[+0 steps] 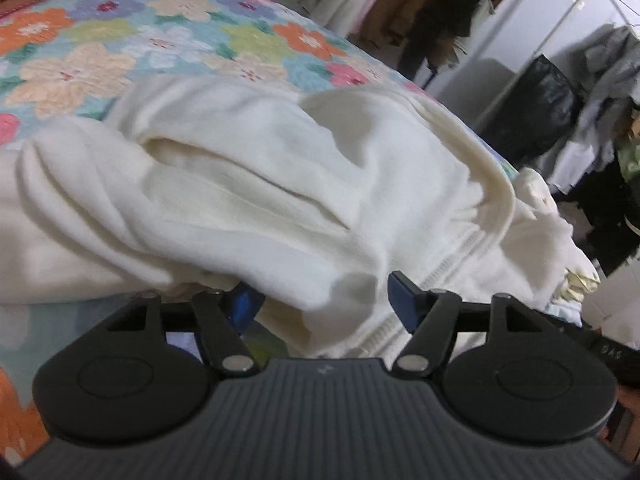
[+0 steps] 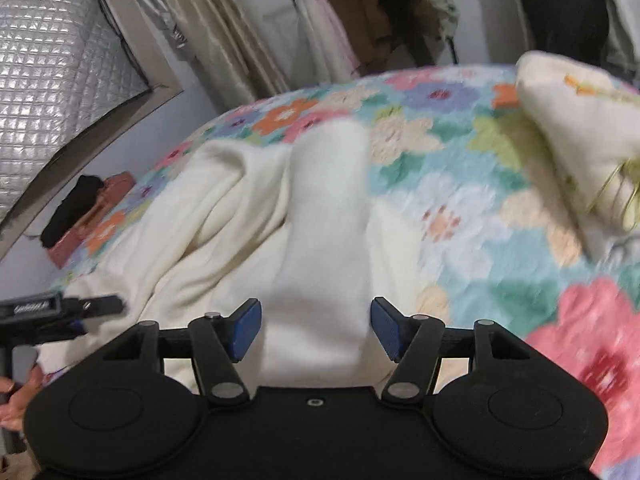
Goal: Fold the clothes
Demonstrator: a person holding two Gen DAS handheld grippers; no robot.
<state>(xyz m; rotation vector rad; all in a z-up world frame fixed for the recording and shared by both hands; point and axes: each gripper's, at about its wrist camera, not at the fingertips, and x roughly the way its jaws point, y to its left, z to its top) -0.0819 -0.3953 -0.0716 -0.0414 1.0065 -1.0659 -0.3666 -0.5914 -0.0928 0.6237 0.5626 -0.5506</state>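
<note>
A cream zip-up sweatshirt (image 1: 256,184) lies bunched on the bed's floral quilt (image 1: 100,40), its ribbed hem and zipper turned toward the left wrist camera, so the garment looks only partly folded. The left claw (image 1: 322,300) stands wide, its blue pads either side of a loose fold of the fabric without pressing on it; I judge this as a spot chosen for taking or releasing the near edge. The right claw (image 2: 316,328) is also wide, straddling a cream sleeve (image 2: 328,208) that runs away from it across the sweatshirt toward the quilt, again with no pinch visible. Both claws tilt down toward the bed from the near side. In the right wrist view the left claw's black frame pokes in at the left edge, with part of a hand (image 2: 16,396) below it. A second folded cream item (image 2: 580,132) rests well apart on the quilt.
</note>
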